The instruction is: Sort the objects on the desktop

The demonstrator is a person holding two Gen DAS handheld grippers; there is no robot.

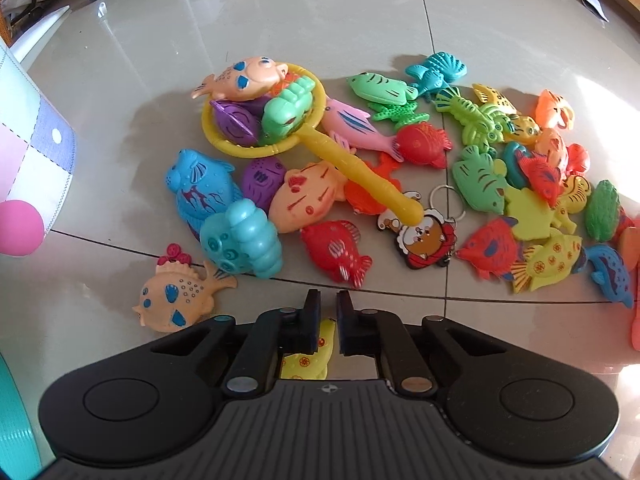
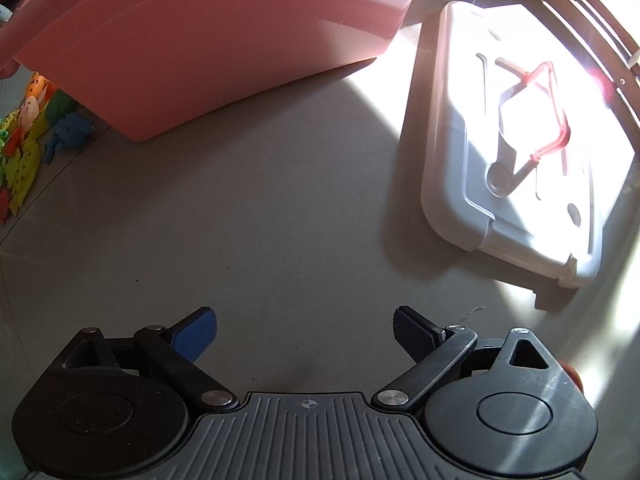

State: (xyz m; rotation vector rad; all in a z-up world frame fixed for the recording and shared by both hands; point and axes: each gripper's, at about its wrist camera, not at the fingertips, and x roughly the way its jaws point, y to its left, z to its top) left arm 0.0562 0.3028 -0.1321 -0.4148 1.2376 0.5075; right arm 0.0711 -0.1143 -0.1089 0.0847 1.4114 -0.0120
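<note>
Gripping a yellow toy fish (image 1: pixel 310 354) in our left tongs (image 1: pixel 328 308) above the floor (image 1: pixel 360 20), we hold our right tongs (image 2: pixel 306 330) open near the pink bin (image 2: pixel 192 40).

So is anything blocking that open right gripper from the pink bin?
Nothing visible. The right gripper hangs open over bare floor, and the pink bin stands straight ahead. The white lid lies off to the right, and the toy pile to the left.

net (image 1: pixel 256 112) yellow | keychain (image 1: pixel 426 240) red-brown | bin (image 2: pixel 208 40) pink | lid (image 2: pixel 516 148) white
</note>
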